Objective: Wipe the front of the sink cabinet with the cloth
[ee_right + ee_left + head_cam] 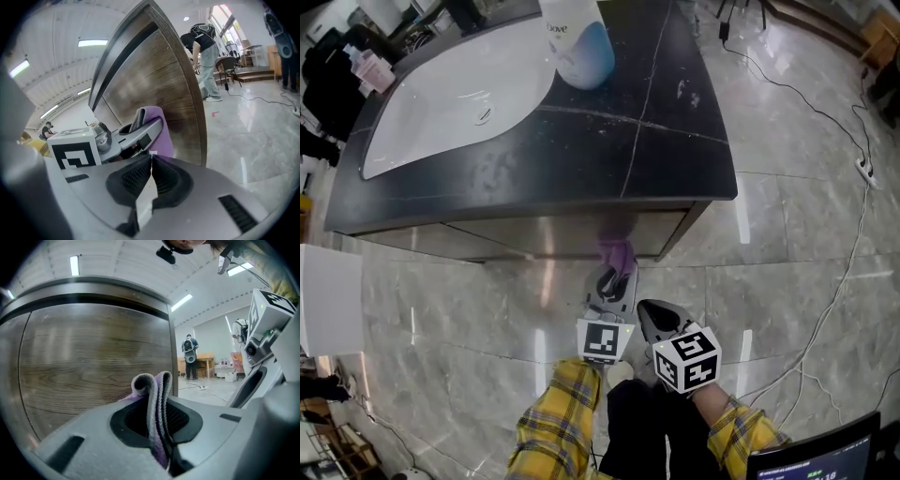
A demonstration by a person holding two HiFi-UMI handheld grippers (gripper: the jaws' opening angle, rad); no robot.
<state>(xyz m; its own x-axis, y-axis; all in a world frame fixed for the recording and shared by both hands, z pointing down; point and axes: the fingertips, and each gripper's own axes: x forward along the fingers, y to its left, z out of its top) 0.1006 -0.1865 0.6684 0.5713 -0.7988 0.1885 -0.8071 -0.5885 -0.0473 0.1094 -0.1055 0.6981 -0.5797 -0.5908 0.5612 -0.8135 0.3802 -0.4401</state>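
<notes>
A purple cloth (618,251) is pinched in my left gripper (613,277) and pressed against the wood-grain front of the sink cabinet (581,234), near its right end. In the left gripper view the folded cloth (157,404) stands up between the shut jaws, close to the cabinet front (89,362). My right gripper (654,319) hangs just right of the left one, back from the cabinet, shut with nothing in it. The right gripper view shows its jaws (151,161) closed, with the cloth (157,129) and the left gripper ahead.
The dark countertop (609,141) holds a white basin (450,103) and a white and blue bottle (581,42). Cables (848,244) run over the grey marble floor at the right. A white unit (328,300) stands at the left. People stand far off.
</notes>
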